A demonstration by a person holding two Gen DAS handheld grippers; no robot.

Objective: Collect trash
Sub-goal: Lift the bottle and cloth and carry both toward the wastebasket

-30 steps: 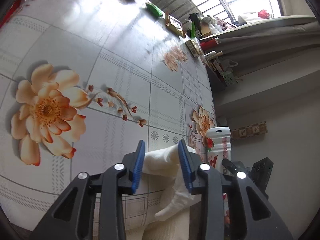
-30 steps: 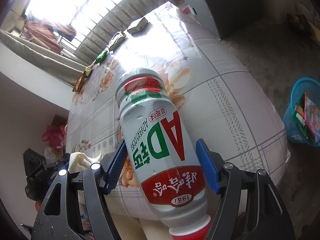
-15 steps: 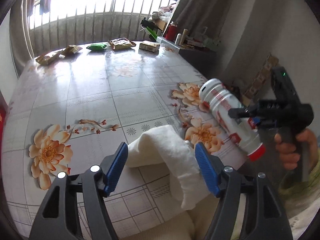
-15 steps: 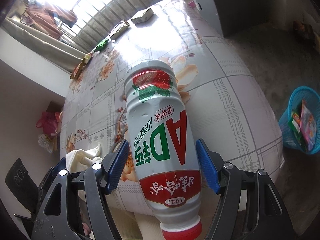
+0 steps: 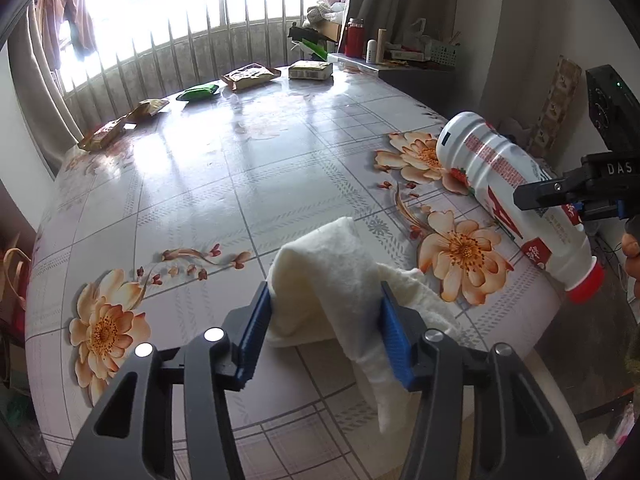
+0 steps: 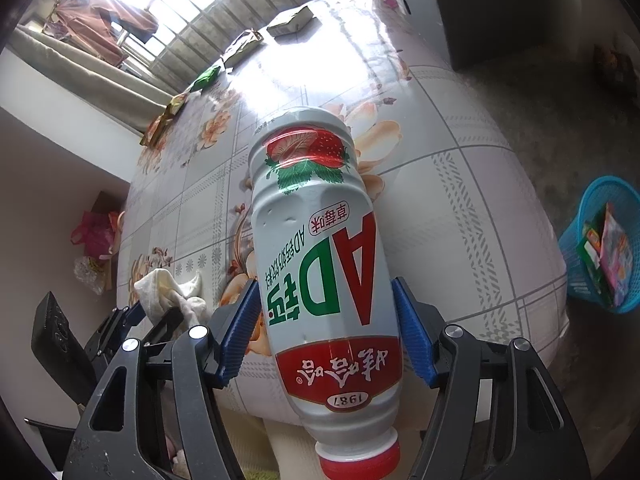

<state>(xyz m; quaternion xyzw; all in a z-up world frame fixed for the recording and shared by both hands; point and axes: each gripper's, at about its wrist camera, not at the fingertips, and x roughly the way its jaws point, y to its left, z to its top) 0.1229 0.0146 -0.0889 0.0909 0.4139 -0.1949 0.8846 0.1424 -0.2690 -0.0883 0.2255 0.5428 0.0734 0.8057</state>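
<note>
My left gripper is shut on a crumpled white cloth, held over the near edge of the flowered table. The cloth's tail hangs down past the right finger. My right gripper is shut on a white AD milk bottle with a red cap, held cap toward me above the table's right corner. The bottle and the right gripper show at the right in the left wrist view. The cloth and left gripper show at lower left in the right wrist view.
Several snack packets lie along the table's far edge by the window railing. A blue basket holding wrappers stands on the floor to the right of the table. A grey cabinet stands beyond the far right corner.
The left gripper has swung from a tilted pose to level, still gripping the cloth. The right gripper has kept the bottle and shifted slightly, with more of the basket in view.
</note>
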